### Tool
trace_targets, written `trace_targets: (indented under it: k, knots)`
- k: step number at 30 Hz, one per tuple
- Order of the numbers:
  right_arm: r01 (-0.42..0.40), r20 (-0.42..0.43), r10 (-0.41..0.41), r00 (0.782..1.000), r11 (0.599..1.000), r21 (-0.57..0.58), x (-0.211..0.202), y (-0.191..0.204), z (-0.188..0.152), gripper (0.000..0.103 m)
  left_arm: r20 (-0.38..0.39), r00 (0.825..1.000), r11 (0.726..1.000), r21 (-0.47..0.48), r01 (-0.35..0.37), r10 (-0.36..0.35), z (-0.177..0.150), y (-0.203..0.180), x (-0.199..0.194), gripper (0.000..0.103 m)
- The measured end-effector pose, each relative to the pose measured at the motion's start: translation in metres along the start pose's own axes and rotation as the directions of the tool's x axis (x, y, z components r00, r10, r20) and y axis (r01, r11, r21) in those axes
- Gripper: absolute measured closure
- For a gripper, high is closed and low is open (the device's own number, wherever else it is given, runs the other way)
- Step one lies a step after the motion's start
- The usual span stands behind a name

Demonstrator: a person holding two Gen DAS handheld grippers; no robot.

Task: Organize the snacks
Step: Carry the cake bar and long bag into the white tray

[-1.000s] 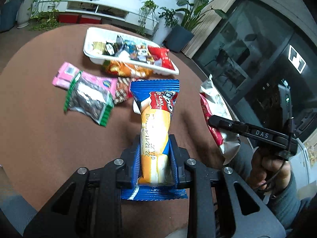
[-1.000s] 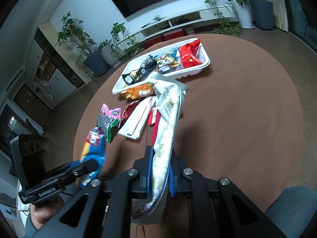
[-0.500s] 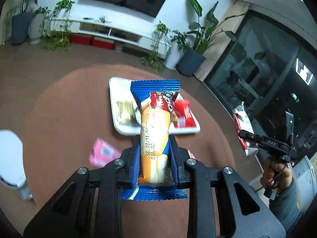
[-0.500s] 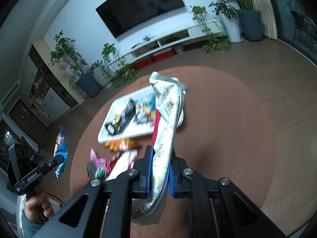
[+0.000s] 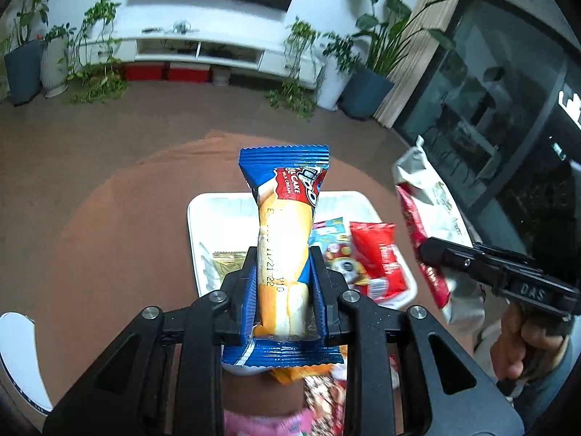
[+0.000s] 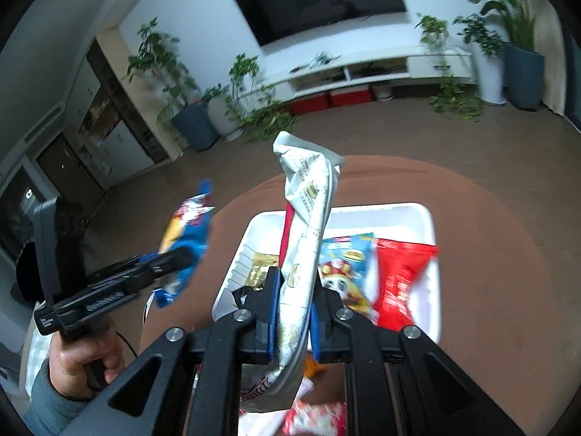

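Left wrist view: my left gripper (image 5: 283, 290) is clamped on a blue cake wrapper (image 5: 285, 239), its pads pressing the yellow middle of the packet from both sides while the crimped blue top sticks up past my fingertips. Below and behind it lies the white tray (image 5: 210, 210) on the round brown table (image 5: 109, 236). In the tray I see a gold sachet (image 5: 227, 259), a cartoon snack packet (image 5: 336, 250) and a red packet (image 5: 379, 258) side by side. At the right edge my right gripper (image 5: 428, 254) comes in from the side, pinching a white and red bag (image 5: 423, 200), with my hand (image 5: 523, 341) on its handle.

In the right wrist view the same right gripper (image 6: 294, 305) is squeezed tight on that white and red bag (image 6: 307, 218), which stands upright between the blue pads, above the tray's near left part. The tray (image 6: 399, 210) holds the cartoon packet (image 6: 345, 265) and the red packet (image 6: 403, 272). To the left my left gripper (image 6: 181, 254) holds the blue wrapper (image 6: 185, 232) in the air, off to the side of the tray. More loose wrappers lie blurred on the table at the bottom edge.
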State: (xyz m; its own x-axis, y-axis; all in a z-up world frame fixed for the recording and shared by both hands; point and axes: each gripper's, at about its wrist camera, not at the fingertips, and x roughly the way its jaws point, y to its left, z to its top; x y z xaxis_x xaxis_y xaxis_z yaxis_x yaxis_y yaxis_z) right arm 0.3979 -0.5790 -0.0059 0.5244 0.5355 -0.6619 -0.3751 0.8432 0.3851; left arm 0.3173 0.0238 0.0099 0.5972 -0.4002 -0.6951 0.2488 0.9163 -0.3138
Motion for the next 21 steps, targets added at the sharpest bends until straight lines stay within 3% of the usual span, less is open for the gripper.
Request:
trace_targets:
  k: [10, 21]
  knots:
    - [0.065, -0.133, -0.069, 0.989, 0.997, -0.035, 0.089, -0.002, 0.003, 0.088, -0.105, 0.993, 0.999, -0.004, -0.047, 0.046, -0.007, 0.016, 0.083, 0.080]
    - [0.094, -0.199, -0.098, 0.975, 0.995, -0.029, 0.123, -0.010, -0.005, 0.088, -0.126, 0.987, 0.995, 0.027, -0.100, 0.103, -0.015, 0.009, 0.126, 0.079]
